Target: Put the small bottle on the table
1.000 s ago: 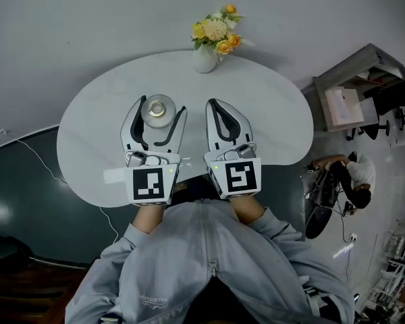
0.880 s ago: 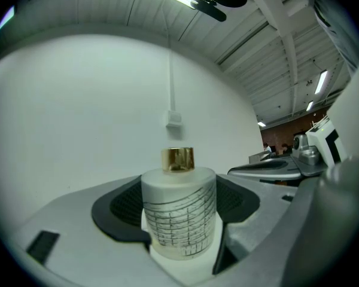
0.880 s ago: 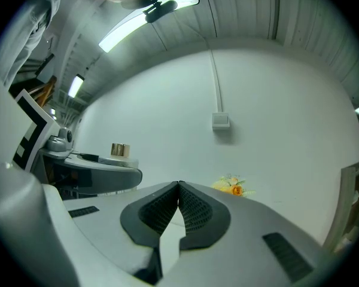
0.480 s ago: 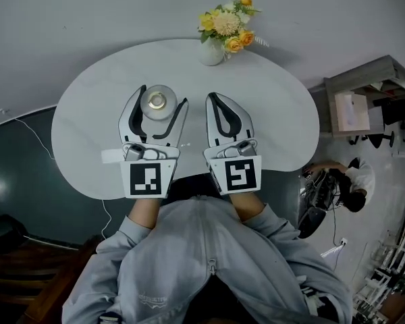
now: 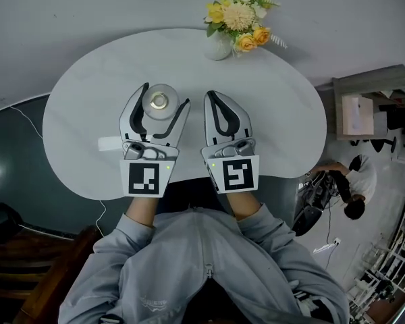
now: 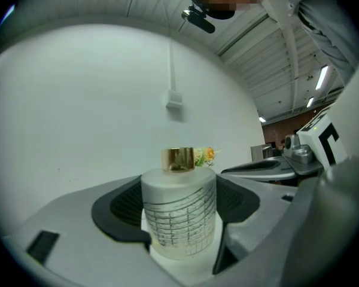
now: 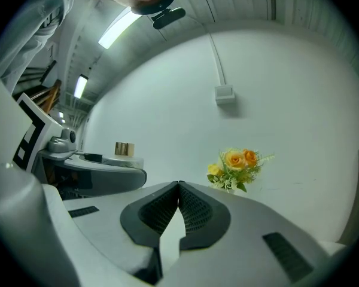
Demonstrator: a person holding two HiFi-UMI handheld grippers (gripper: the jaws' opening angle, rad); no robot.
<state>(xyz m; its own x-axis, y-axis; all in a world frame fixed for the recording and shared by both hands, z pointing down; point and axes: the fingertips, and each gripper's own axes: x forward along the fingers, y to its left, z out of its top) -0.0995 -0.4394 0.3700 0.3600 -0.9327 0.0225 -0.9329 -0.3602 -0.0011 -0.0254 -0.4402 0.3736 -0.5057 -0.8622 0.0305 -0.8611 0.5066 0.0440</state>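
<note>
White, rounded tabletop (image 5: 81,127) against a plain grey wall is your working surface, and the bottle (image 5: 159,104) is over its middle, a little to your left. It stands upright between the jaws of your left hand-held gripper (image 5: 165,94), gold cap (image 6: 178,159) up. The dark pads (image 6: 122,205) press its frosted sides from both flanks, so you are gripping it around the body, not the neck. That low, level hold is likely why it sits so straight: a squat cylinder taken at its waist has little chance to tip. Neither view shows whether its base touches the tabletop or hangs just above it.

Your right hand-held gripper (image 5: 211,97) lies just beside the left one and parallel to it, jaws closed tip to tip on nothing. It seems parked there only to be out of the way, since the task needs one hand.

At the far edge by the wall, a vase (image 5: 218,46) of yellow and orange flowers (image 5: 239,15) stands well apart from the bottle, so nothing crowds the spot where you would set it down.

By my judgement you are at the placing step. Lower until the base is firmly seated, then part the jaws evenly so neither pad drags the bottle sideways, and draw straight back toward yourself.
</note>
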